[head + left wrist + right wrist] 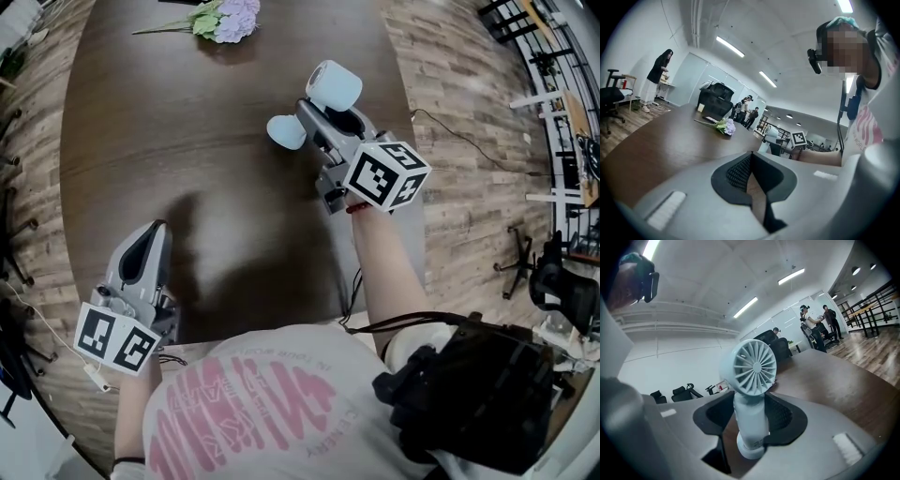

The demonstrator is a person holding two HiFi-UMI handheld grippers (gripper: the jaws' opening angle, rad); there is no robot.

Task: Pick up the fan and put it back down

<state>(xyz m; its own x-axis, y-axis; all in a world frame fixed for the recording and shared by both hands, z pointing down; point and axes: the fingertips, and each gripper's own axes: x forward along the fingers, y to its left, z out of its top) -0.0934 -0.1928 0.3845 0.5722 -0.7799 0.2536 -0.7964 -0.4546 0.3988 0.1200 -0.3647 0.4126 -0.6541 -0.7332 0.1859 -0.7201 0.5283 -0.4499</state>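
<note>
the pale blue handheld fan [751, 380] is in the right gripper [752, 398], caught by its handle just under the round grille. the two dark pads press on the handle from either side, so the jaws stand fairly wide yet are closed on it. the fan head sticks out above the pads and the flat foot of the handle sticks out below them. that hold looks chosen: gripping the handle keeps the pads off the slatted grille and leaves the foot free to meet a surface first, which suits setting the fan back down on its base.

in the head view the fan [333, 86] crosses the tips of the right gripper [314, 117] over the far right part of the dark wooden table [187, 141], head to one side and foot to the other. whether the foot touches the tabletop or hangs just above it cannot be told from any view.

the left gripper [155, 232] is well apart from the fan, low at the near left edge of the table. its own view shows the left gripper [750, 154] with its jaws drawn together at the tips and nothing between them. it probably waits aside because one grip is enough for so light a thing.

a bunch of lilac artificial flowers [225, 19] lies at the far end of the table, clear of the fan.
</note>
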